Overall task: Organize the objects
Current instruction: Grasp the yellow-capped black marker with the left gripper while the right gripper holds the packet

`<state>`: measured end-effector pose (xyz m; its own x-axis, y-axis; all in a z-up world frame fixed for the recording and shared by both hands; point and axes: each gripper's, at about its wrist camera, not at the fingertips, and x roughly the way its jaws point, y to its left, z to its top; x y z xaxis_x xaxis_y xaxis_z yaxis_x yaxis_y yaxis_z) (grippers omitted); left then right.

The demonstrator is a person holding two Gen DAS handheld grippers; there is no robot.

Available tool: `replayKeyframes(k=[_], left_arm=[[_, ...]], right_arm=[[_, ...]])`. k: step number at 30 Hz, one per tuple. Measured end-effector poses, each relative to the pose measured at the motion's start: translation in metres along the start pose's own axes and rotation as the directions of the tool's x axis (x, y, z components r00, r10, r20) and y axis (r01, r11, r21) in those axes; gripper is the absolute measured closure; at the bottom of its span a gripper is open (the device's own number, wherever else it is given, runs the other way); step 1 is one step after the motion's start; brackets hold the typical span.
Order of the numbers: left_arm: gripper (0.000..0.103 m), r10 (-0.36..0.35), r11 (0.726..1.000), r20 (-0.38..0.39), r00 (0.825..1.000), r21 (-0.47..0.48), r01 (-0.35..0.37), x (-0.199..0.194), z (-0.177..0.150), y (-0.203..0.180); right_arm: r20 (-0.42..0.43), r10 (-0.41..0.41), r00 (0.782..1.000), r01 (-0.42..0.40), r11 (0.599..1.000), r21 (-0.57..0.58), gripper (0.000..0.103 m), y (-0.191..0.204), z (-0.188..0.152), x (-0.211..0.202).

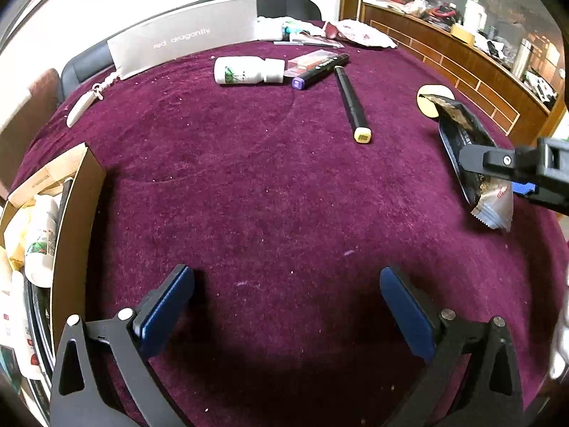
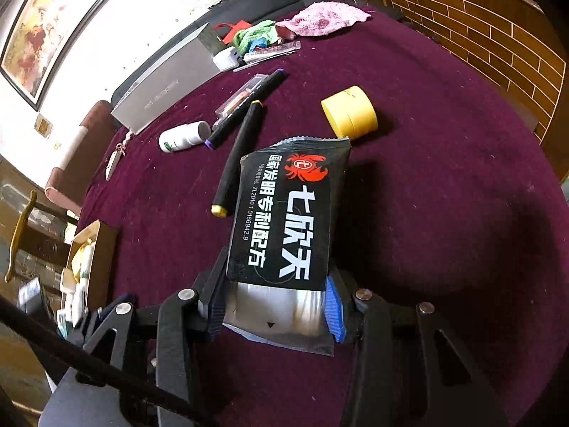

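My right gripper (image 2: 275, 306) is shut on the lower end of a black snack packet (image 2: 284, 213) with a red crab logo, holding it just above the purple tablecloth (image 2: 444, 178). In the left wrist view the same packet (image 1: 462, 131) hangs at the right edge in that gripper (image 1: 512, 167). My left gripper (image 1: 286, 284) stands wide open over bare cloth with nothing between its blue pads. A cardboard box (image 1: 76, 192) holding bottles and packets sits at the table's left edge.
On the cloth lie a yellow-capped black marker (image 2: 238, 160), a purple-capped marker (image 2: 245, 106), a white bottle (image 2: 183, 137) on its side, and a yellow round tin (image 2: 350, 112). A grey box (image 1: 185, 44) and a pink cloth (image 2: 320, 17) are at the far edge.
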<state>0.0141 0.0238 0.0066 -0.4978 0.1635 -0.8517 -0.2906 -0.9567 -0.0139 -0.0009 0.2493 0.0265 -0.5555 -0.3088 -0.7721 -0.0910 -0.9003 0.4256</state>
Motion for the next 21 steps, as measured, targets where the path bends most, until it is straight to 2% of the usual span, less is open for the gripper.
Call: replayKeyframes(k=[3,6,8,10,13,16,18,19,21], left_arm=[[0.01,-0.079,0.993,0.014,0.997,-0.086,0.08,-0.012,0.01,0.013],[0.01,-0.084,0.988,0.074,0.994,-0.125,0.093,-0.025,0.026,0.019],[0.01,-0.12,0.982,0.088,0.989,-0.139,0.131,-0.027,0.039,0.017],[0.01,-0.134,0.981,0.09,0.987,-0.132,0.145,-0.024,0.05,0.011],[0.01,-0.121,0.989,0.084,0.989,-0.075,0.128,-0.007,0.069,-0.006],[0.012,-0.127,0.99,0.052,0.991,-0.051,0.129,0.018,0.087,-0.022],[0.03,-0.155,0.987,0.031,0.987,-0.044,0.156,0.033,0.101,-0.032],[0.034,-0.162,0.986,0.024,0.987,-0.036,0.163,0.038,0.105,-0.037],[0.04,-0.131,0.991,0.018,0.991,-0.005,0.131,0.051,0.117,-0.047]], right_arm=[[0.025,0.012,1.0,-0.013,1.0,0.007,0.06,-0.009,0.001,-0.003],[0.052,0.046,0.998,-0.048,0.997,0.054,0.06,-0.025,0.0,-0.005],[0.066,0.077,0.995,-0.083,0.993,0.08,0.06,-0.035,-0.002,-0.003],[0.079,0.12,0.99,-0.127,0.987,0.101,0.06,-0.043,-0.004,-0.001],[0.1,0.163,0.981,-0.174,0.979,0.109,0.058,-0.049,-0.006,0.004],[0.105,0.174,0.979,-0.185,0.977,0.104,0.058,-0.048,-0.005,0.005],[0.107,0.182,0.977,-0.193,0.976,0.102,0.057,-0.048,-0.005,0.005],[0.109,0.186,0.976,-0.198,0.975,0.104,0.057,-0.049,-0.005,0.005],[0.112,0.189,0.976,-0.201,0.974,0.108,0.057,-0.049,-0.005,0.006]])
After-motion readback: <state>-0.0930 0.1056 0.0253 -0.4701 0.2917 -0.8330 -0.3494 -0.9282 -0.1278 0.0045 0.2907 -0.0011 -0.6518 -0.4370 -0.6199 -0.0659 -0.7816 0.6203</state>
